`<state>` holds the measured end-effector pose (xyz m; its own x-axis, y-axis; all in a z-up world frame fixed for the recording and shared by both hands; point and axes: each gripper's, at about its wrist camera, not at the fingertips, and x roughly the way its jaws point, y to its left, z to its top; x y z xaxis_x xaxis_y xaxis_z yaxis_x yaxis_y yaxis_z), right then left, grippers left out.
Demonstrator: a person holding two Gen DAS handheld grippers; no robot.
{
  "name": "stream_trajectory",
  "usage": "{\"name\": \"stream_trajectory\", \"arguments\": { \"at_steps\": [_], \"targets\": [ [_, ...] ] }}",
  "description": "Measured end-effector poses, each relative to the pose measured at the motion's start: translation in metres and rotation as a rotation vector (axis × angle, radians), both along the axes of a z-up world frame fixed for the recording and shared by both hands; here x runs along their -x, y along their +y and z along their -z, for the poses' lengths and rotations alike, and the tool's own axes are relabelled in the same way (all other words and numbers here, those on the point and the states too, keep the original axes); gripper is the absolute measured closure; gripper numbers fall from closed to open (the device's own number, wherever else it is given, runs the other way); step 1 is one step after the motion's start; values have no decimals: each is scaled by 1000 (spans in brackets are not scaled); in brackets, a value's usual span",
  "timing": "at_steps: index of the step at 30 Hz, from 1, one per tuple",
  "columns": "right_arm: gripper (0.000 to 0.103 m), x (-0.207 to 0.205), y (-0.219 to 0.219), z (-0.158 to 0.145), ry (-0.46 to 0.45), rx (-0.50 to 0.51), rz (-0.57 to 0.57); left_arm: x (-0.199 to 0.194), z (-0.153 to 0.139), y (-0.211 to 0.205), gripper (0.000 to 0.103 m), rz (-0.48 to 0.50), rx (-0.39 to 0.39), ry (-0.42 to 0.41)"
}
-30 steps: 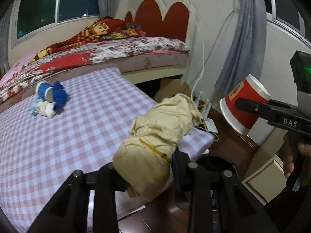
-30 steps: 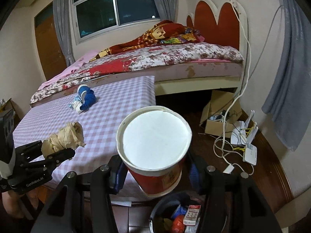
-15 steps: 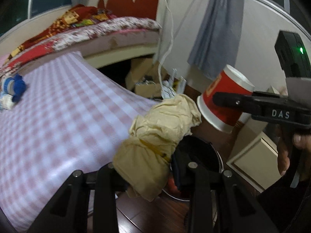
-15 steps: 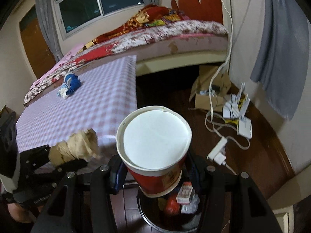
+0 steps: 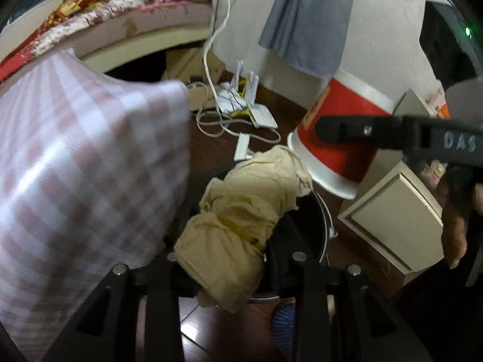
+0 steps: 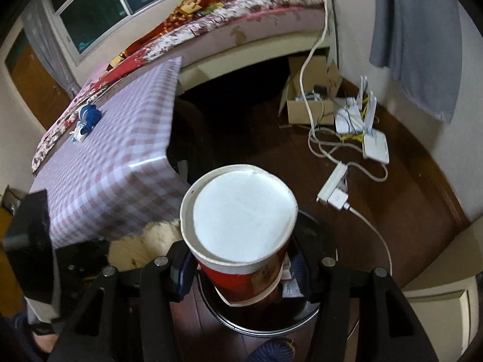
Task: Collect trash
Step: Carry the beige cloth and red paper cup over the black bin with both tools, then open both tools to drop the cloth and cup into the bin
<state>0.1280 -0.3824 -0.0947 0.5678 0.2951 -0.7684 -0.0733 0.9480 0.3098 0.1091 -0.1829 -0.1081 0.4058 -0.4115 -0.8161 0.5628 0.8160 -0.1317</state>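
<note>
Both grippers are swinging away from the bed and downward compared with one second ago: the pink-and-white checked tablecloth (image 5: pixel 75 166), which was filling the earlier left view, is now sliding off to the left, and the round black trash bin (image 6: pixel 305 316) is sitting directly beneath both loads.

At left, the left gripper (image 5: pixel 232 259) is clenching a crumpled beige paper wad bound with a yellow band (image 5: pixel 241 226); its jaws are pressing against both sides of the wad, which is hanging over the dark mouth of the bin.

At centre, white routers and a tangle of white cables (image 5: pixel 241 111) are lying on the dark wooden floor (image 6: pixel 407 181), well apart from the bin.

At right, the right gripper (image 6: pixel 241 268) is grasping a red-and-white paper cup with a white lid (image 6: pixel 241 214), tilted and held just above the bin; packaging already in the bin is showing beside the cup's base. A cream cabinet (image 5: pixel 392 220) is standing near the bin.

On the judgement of these views, the carrying phase is ending and the dropping phase is beginning: both items appear positioned for release. Since the wad and the cup are hanging just beside each other, freeing one at a time would lessen the chance of either glancing off the rim. A small blue-and-white bundle (image 6: pixel 86 120) is lying on the tablecloth, possibly yet to be collected.
</note>
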Motion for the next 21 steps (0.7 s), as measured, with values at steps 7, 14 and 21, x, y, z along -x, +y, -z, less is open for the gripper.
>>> {"name": "stream_trajectory", "arguments": {
  "at_steps": [7, 14, 21],
  "targets": [
    [45, -11, -2, 23, 78, -15, -4, -6, 22, -10, 68, 6, -11, 54],
    [14, -25, -2, 51, 172, 67, 39, -6, 38, -21, 11, 15, -10, 71],
    [1, -30, -39, 56, 214, 93, 192, -12, 49, -9, 1, -58, -41, 55]
  ]
}}
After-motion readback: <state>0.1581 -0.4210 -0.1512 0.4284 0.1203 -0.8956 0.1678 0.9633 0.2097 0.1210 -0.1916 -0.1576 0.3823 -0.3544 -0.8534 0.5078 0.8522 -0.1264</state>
